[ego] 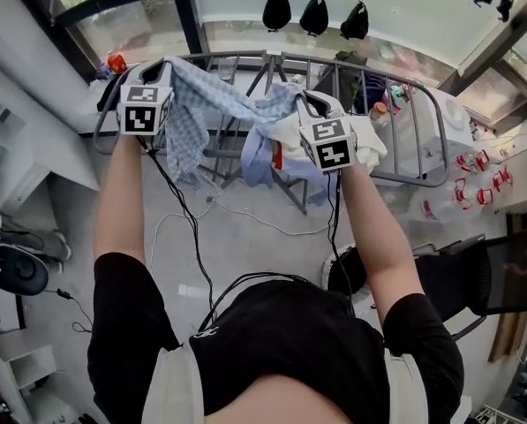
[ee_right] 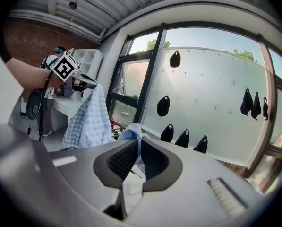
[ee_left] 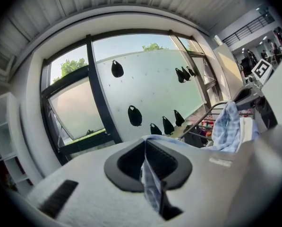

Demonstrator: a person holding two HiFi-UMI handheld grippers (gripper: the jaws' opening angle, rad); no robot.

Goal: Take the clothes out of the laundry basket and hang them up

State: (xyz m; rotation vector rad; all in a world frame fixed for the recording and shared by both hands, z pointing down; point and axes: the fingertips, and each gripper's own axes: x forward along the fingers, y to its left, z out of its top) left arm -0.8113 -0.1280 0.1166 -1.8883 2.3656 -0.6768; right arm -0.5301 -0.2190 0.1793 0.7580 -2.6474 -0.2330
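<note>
Holds a blue checked shirt [ego: 212,95] up in both grippers, spread between them above the drying rack [ego: 413,131]. Cannot tell from the head view whether the cloth touches the rails or hangs clear.

Clenches the left gripper [ego: 161,67] on one end of the cloth, over the rack's left corner. Shows in the left gripper view both pads of the left gripper [ee_left: 148,150] pressed together on a thin checked fold that runs down between them. Lets a long loose length drop from that grip, past the rack's near edge.

Clenches the right gripper [ego: 309,104] on the other end, nearer the middle of the rack's near edge. Shows in the right gripper view the pads of the right gripper [ee_right: 138,150] nipped on pale blue cloth, with a white part below the jaws. Bunches more of the fabric just under this gripper.

Reaches forward with bare forearms, with cables [ego: 188,219] trailing down from both tools towards the body.

Leaves a dark garment [ego: 351,78] draped at the rack's far edge. Faces a pale wall dotted with black bags [ego: 314,13], with a black chair [ego: 484,276] to the right of the rack.
</note>
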